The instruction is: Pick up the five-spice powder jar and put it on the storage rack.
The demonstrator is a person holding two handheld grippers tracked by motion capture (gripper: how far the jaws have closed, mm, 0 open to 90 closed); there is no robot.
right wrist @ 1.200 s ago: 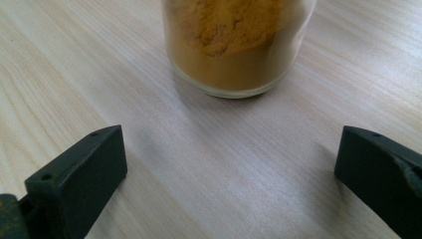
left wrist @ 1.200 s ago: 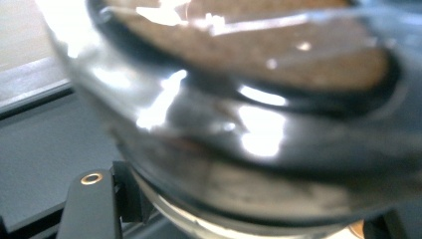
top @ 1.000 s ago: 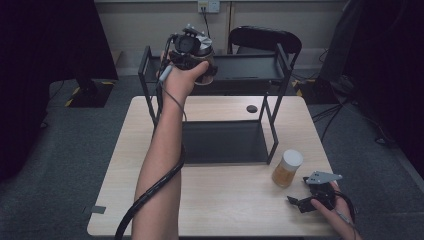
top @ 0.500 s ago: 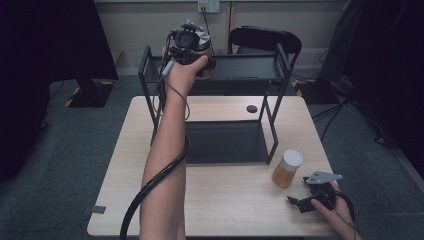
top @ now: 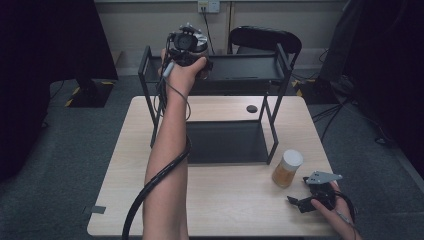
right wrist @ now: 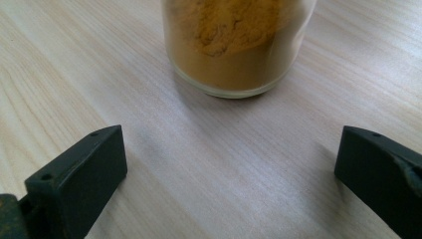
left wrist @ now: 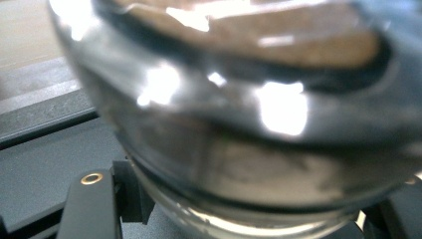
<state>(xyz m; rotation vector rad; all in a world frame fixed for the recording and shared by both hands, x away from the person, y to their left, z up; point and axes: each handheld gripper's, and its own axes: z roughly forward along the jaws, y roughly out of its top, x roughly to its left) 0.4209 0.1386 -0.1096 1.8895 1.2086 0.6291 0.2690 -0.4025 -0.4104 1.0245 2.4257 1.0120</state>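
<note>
My left gripper (top: 186,44) is raised over the left part of the top shelf (top: 240,70) of a black metal rack. In the left gripper view a clear glass jar (left wrist: 249,124) sits very close between its two black jaws, and the gripper (left wrist: 244,219) is shut on it; the contents look brownish and blurred. At the table's front right my right gripper (top: 300,204) rests open. A glass jar of orange-yellow powder (top: 287,168) with a pale lid stands just beyond it. That jar (right wrist: 234,45) is ahead of the open right gripper (right wrist: 229,169), apart from both jaws.
The rack's lower shelf (top: 225,142) lies on the light wooden table (top: 225,215). A small dark round object (top: 252,108) lies on the table behind the rack. A black chair (top: 265,37) stands past the far edge. A cable trails along the left forearm.
The left hand with its jar has edged slightly upward above the rack's top shelf. The right hand and the powder jar have not moved.
</note>
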